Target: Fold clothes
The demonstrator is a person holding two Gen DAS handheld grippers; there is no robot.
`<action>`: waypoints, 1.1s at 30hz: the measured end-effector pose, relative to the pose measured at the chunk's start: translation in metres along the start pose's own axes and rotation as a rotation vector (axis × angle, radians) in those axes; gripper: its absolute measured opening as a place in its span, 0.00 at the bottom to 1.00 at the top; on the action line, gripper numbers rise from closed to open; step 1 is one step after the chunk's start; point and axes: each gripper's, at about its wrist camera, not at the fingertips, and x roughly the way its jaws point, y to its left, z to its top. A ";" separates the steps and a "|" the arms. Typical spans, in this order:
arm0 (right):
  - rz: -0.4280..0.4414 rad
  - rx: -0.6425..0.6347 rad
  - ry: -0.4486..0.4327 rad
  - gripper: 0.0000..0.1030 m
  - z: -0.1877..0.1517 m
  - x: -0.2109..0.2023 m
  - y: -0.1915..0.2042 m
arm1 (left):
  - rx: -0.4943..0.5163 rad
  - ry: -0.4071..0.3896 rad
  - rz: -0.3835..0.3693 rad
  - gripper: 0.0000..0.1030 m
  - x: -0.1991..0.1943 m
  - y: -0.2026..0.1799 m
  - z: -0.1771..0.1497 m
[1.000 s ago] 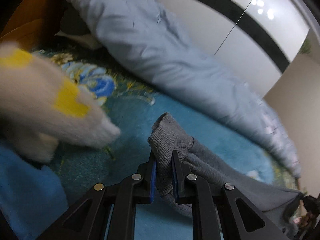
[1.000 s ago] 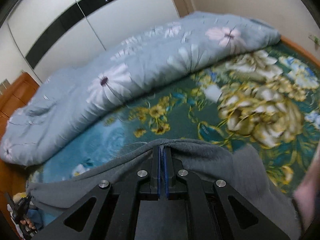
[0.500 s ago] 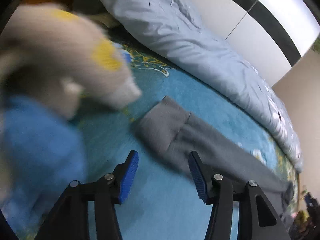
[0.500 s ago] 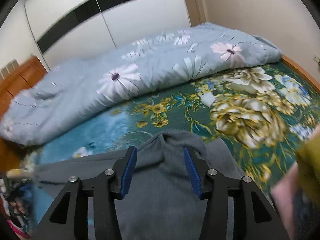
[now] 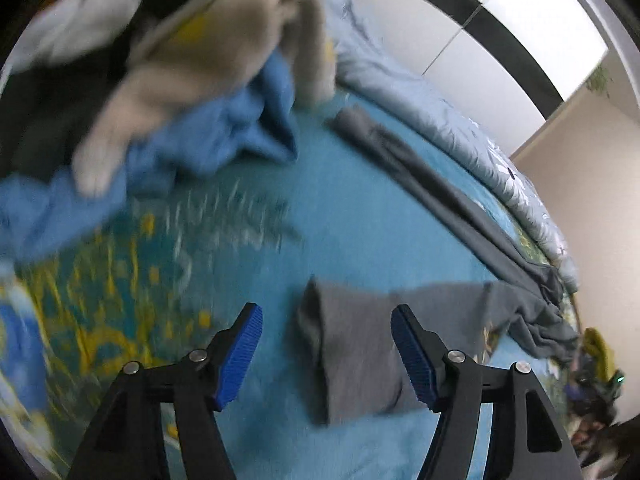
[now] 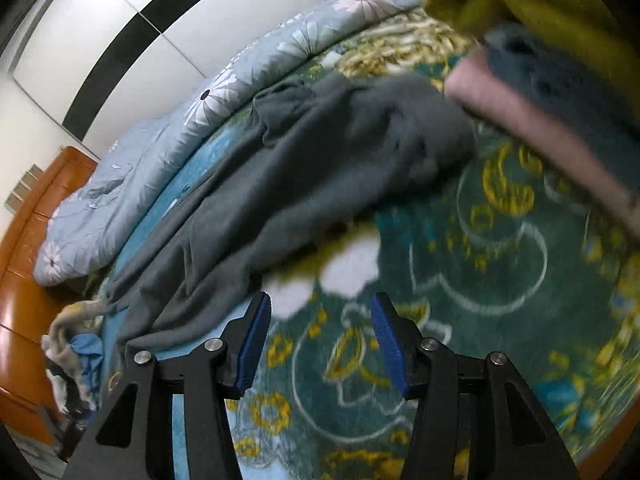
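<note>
Left gripper (image 5: 326,354): fingers spread wide, holding nothing. The cuff end of one leg of the grey trousers (image 5: 352,356) lies flat on the bed (image 5: 320,208) between and just beyond the blue pads (image 5: 240,354), not touching them as far as can be seen. The other leg runs away along the far side of the bed, beside the pale blue quilt (image 5: 460,120), and both legs meet at a rumpled waist at the right edge.

Right gripper (image 6: 320,346): fingers also spread wide, holding nothing. They hover over the floral bedcover (image 6: 460,300); the grey trousers (image 6: 300,168) lie ahead and to the left, stretched diagonally across the bed, creased and only loosely flat. The nearest edge of the fabric is close to the left pad; contact cannot be determined because of blur.

Other items: a heap of clothes at upper left in the left view, including a beige garment (image 5: 200,52) on a blue garment (image 5: 192,140), with dark fabric behind. In the right view, a stack at upper right: a mustard-yellow piece (image 6: 540,4) above a dark blue piece and a pink piece (image 6: 532,128), close to the lens and blurred. The quilt (image 6: 208,96) lies along the far side of the bed, with a white and black wardrobe (image 6: 132,40) behind it and a wooden headboard (image 6: 24,260) at left.
</note>
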 end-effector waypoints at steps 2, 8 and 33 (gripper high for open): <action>0.015 0.027 0.003 0.52 -0.004 0.003 -0.003 | -0.025 0.048 -0.022 0.69 0.008 0.001 -0.008; 0.057 0.086 -0.010 0.52 -0.002 0.014 -0.004 | -0.053 0.124 -0.102 0.68 0.015 -0.013 -0.019; 0.157 0.231 -0.214 0.08 0.082 0.006 0.014 | -0.029 -0.220 -0.294 0.10 -0.063 -0.051 0.082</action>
